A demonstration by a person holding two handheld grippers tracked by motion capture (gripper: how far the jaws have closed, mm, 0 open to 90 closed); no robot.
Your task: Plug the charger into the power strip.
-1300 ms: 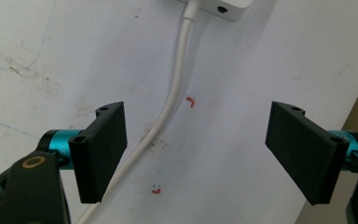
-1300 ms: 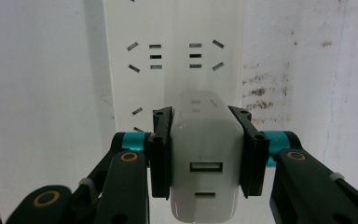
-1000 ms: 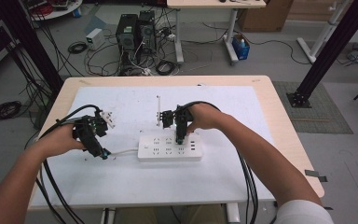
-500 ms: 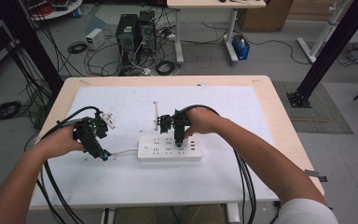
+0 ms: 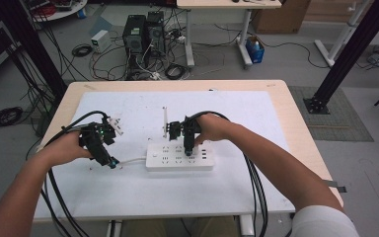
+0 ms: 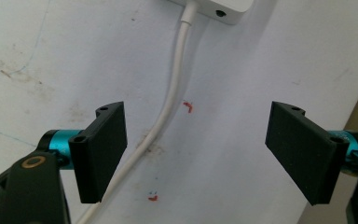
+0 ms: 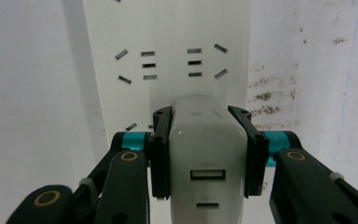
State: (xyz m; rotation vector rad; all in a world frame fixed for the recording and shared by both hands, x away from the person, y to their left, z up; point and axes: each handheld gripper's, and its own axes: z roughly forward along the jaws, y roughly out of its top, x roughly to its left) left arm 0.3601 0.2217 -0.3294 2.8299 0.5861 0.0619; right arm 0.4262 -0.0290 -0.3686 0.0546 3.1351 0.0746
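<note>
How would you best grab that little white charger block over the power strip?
By its two flat side walls, coming straight down from above, as the right tongs do now: they are shut on the charger at its sides. Those faces are flat and parallel, and its top with the ports stays free above the power strip.

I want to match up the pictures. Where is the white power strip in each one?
High view: power strip lies low in the middle, under the right tool.
Left gripper view: only its corner at the top edge.
Right gripper view: upper middle, behind the white charger.
Shared landmark: the strip's white cord.
</note>
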